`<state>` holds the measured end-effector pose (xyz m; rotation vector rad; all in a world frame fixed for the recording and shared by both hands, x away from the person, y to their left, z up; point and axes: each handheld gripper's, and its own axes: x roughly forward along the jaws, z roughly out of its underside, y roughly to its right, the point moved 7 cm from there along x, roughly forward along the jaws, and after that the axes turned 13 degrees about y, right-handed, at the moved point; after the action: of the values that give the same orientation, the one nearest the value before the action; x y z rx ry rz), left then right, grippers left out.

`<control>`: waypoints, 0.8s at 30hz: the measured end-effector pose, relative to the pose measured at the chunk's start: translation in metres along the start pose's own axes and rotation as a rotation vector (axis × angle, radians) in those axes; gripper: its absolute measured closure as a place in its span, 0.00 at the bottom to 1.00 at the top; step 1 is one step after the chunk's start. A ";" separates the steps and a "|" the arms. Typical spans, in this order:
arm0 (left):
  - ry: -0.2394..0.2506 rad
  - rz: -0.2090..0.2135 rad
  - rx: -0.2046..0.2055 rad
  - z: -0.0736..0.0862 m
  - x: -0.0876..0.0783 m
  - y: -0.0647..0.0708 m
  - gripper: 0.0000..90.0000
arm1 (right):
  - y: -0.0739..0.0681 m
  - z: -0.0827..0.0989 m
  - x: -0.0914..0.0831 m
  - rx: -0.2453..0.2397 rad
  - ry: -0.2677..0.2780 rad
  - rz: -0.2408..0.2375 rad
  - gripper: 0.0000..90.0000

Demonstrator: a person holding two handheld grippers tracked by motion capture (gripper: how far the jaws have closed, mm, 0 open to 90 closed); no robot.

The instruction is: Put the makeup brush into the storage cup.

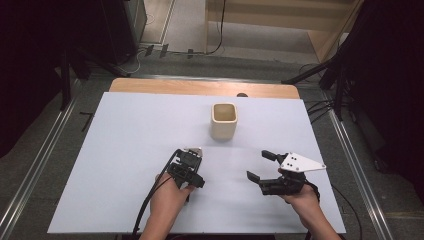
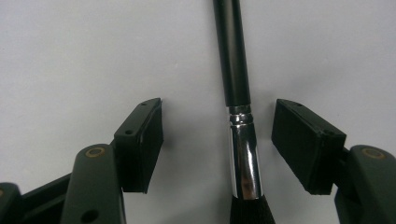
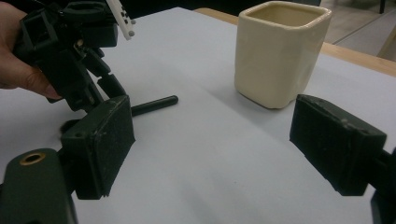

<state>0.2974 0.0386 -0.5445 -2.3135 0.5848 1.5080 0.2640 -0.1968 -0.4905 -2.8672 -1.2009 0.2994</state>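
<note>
left gripper [image 2: 217, 140] is down over the brush [image 2: 238, 93], jaws part-open, one either side of it, and there's a clear gap of table showing between each pad and the brush, so nothing is gripped. the brush lies flat on the white table [image 1: 125, 150], sitting nearer the right-hand jaw than the left-hand one in the left gripper view. its long axis runs straight along the gripper's line of sight: black handle pointing away, shiny metal collar level with the pads, dark bristles at the near end under the gripper. in the right gripper view the handle tip [image 3: 156, 105] pokes out past the left gripper [image 3: 88, 88], pointing toward the cream cup [image 3: 278, 51] but well short of it. right gripper [image 1: 261, 165] hovers off to the side, jaws wide apart, holding nothing, near the table's front edge. the cup [image 1: 223, 121] stands upright further back, apart from both.
</note>
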 end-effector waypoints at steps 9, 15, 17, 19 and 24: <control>-0.025 -0.006 -0.021 0.000 -0.002 0.003 0.52 | 0.000 0.000 0.000 -0.003 -0.004 0.001 0.16; -0.034 -0.010 -0.026 0.000 -0.004 0.004 0.59 | -0.001 0.000 0.001 -0.005 -0.004 -0.001 0.16; -0.037 -0.005 -0.037 0.000 -0.004 0.005 0.63 | -0.001 0.000 0.001 -0.005 -0.005 0.000 0.16; -0.043 -0.005 -0.038 0.000 -0.004 0.005 0.69 | 0.000 0.000 0.001 -0.006 -0.007 0.001 0.16; -0.052 -0.004 -0.043 0.001 -0.005 0.006 0.78 | -0.001 0.000 0.001 -0.006 -0.007 0.000 0.16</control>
<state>0.2922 0.0347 -0.5402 -2.2978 0.5391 1.5894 0.2642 -0.1955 -0.4910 -2.8737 -1.2059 0.3071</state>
